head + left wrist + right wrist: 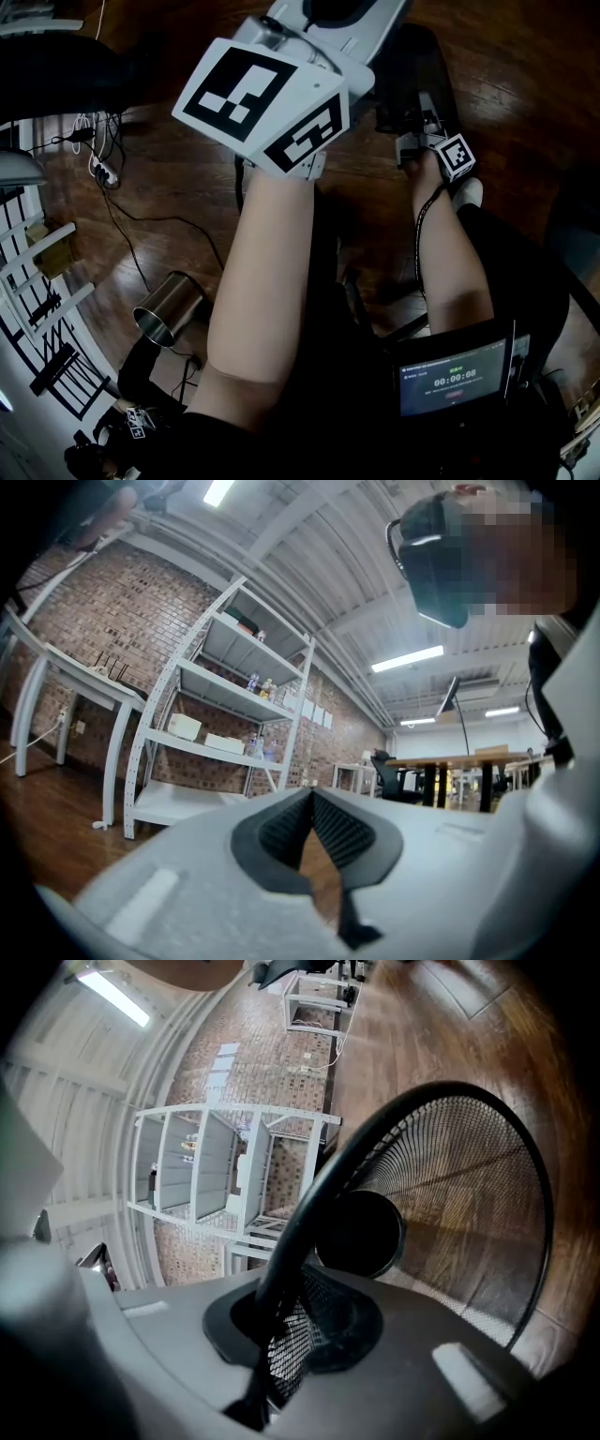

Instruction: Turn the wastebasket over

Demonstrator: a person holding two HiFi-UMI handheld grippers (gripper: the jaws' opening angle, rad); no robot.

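The wastebasket (pixel 459 1166) is black wire mesh with a thick round rim and a solid dark bottom (pixel 361 1234). The right gripper view looks into its mouth. My right gripper (pixel 281 1309) is shut on the rim, with rim and mesh pinched between the pads. In the head view the right gripper (pixel 415 141) sits low over the wooden floor at the dark wastebasket (pixel 412 80). My left gripper (pixel 314 803) is held up high, away from the basket, pointing level across the room. Its pads meet at the tips with nothing between them. Its marker cube (pixel 262 103) fills the head view's top.
A shiny steel cylinder bin (pixel 169 309) stands on the floor at the left, beside a white rack (pixel 37 300) and a power strip with cables (pixel 103 173). A small screen (pixel 453 375) hangs at the person's waist. White shelving (pixel 225 724) stands against a brick wall.
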